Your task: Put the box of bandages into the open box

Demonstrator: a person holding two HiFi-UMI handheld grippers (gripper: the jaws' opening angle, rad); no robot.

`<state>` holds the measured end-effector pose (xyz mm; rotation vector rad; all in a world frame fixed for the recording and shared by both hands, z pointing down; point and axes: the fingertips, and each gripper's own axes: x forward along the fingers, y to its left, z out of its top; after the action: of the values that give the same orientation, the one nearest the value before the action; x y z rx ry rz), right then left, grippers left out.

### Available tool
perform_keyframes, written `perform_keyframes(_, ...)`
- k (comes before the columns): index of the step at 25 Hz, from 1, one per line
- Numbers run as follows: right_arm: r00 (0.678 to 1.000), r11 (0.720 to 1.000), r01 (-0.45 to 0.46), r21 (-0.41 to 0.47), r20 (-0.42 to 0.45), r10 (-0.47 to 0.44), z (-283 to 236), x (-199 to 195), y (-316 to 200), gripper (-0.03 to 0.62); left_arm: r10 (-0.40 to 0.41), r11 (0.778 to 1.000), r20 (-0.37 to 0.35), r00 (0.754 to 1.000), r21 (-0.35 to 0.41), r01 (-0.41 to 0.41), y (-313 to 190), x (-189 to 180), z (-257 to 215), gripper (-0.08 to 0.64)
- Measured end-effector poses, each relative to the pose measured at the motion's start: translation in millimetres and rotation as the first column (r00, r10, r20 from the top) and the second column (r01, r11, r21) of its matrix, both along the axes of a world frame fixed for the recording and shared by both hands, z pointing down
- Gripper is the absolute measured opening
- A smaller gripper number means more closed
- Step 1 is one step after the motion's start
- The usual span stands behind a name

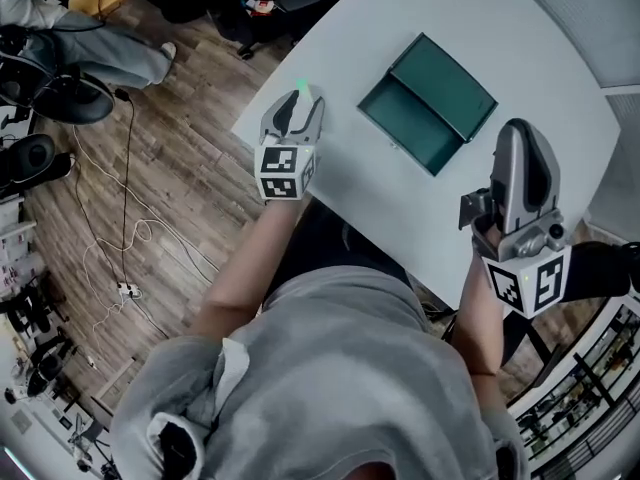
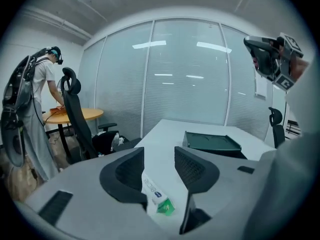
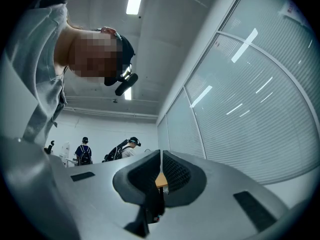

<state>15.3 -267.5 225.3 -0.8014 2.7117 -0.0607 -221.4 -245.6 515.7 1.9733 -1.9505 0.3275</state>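
The left gripper [image 1: 298,106] is hovering low over the near corner of the table [image 1: 560,48]. Its jaws are standing partly apart, and the bandage box [image 2: 154,194] is lying flat on the tabletop between them. The pads are not pressing on it. The jaw at the left of the left gripper view is covering one edge of the box, so contact there is unclear, while the other jaw is standing clear of it. In the head view only a green end of the box is showing past the jaw tips.

The right gripper [image 1: 517,133] is being held off to the side and angled upward, with its jaws drawn together on nothing.

The open box [image 1: 428,103], dark green with its lid thrown back, is sitting well apart from the bandage box, further along the table.

The step in hand looks like the pick-up. To do it well, the person should be:
- centring the box between the pads;
- squaring the jaws to its long sides;
- closing gently (thin card is likely to buckle under a hard squeeze);
- lifting it clear before carrying it across.
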Motion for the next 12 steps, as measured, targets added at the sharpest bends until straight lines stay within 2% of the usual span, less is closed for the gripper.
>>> perform_keyframes(3,1.000,1.000,-0.018,-0.013,-0.010,0.018,5.4,7.2,-5.9,0.051,-0.018,0.996,0.001,1.000,-0.083,0.018,-5.4,5.5,33.6,0.240)
perform_keyframes(6,0.999,0.999,-0.031,-0.027,-0.017,0.031,12.7,11.0,-12.7,0.051,-0.075,0.985,-0.010,0.997,-0.156,0.073,-10.8,1.0,58.8,0.291)
perform_keyframes(10,0.999,0.999,-0.038,-0.038,-0.019,0.037,17.5,11.3,-20.2,0.051,-0.119,0.971,-0.054,0.991,-0.217,0.105,-14.7,0.1,76.4,0.296)
perform_keyframes(12,0.999,0.999,-0.035,-0.038,-0.018,0.035,18.9,10.4,-22.0,0.051,-0.141,0.964,-0.062,0.988,-0.236,0.123,-13.9,-2.1,82.5,0.271)
